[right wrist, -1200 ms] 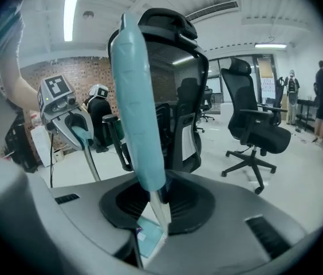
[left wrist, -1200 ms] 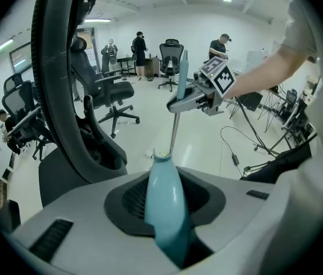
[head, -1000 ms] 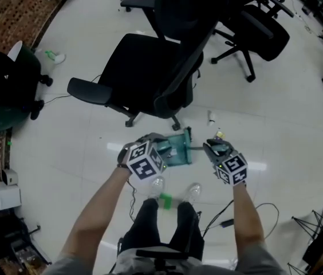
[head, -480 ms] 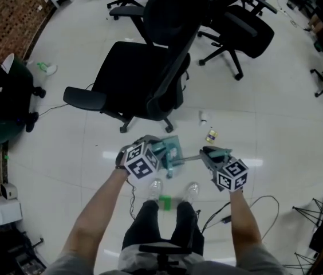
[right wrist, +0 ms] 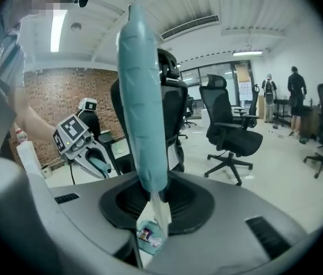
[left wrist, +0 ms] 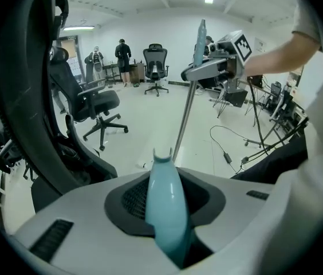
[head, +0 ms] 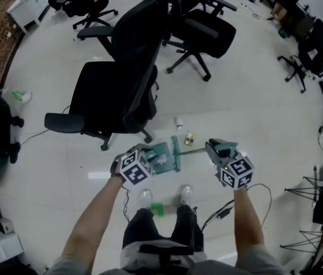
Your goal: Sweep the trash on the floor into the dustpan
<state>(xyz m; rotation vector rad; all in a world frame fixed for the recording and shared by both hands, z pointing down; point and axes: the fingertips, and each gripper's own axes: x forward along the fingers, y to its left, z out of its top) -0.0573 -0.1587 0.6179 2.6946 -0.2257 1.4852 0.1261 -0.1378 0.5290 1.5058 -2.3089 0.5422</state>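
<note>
Two small bits of trash (head: 189, 138) lie on the floor just beyond the dustpan (head: 164, 158), which your left claw (head: 149, 153) clamps by its stiff handle, while your right claw (head: 214, 147) clamps the probably light broom (head: 176, 152) at its grip.
</note>
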